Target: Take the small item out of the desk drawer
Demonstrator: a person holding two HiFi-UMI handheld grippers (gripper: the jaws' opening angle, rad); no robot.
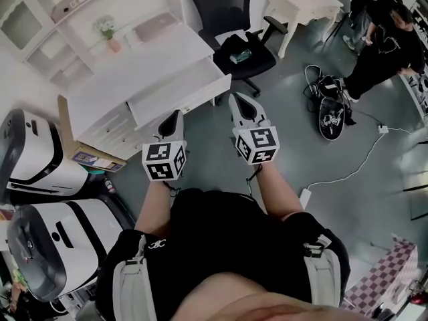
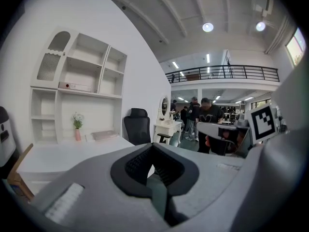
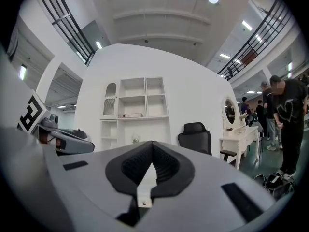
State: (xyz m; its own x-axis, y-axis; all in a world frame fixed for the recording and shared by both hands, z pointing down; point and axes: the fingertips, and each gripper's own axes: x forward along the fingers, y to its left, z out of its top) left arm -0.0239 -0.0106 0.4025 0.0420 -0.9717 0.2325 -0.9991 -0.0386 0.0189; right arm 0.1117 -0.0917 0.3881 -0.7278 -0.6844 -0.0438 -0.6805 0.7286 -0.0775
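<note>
The insides of the small drawers (image 1: 110,131) at the counter's (image 1: 144,69) near left are hidden behind their fronts. It cannot be told whether the white slab (image 1: 180,97) jutting from the counter's front is an open drawer or a shelf. The greenish thing (image 1: 241,56) on the black chair (image 1: 221,5) is too small to be identified. The hands are covered by the marker cubes of the left tongs (image 1: 175,119) and right tongs (image 1: 241,102). The white machines (image 1: 30,156) at the left and the bystander (image 1: 381,42) at the far right are cut off by the edges.
</note>
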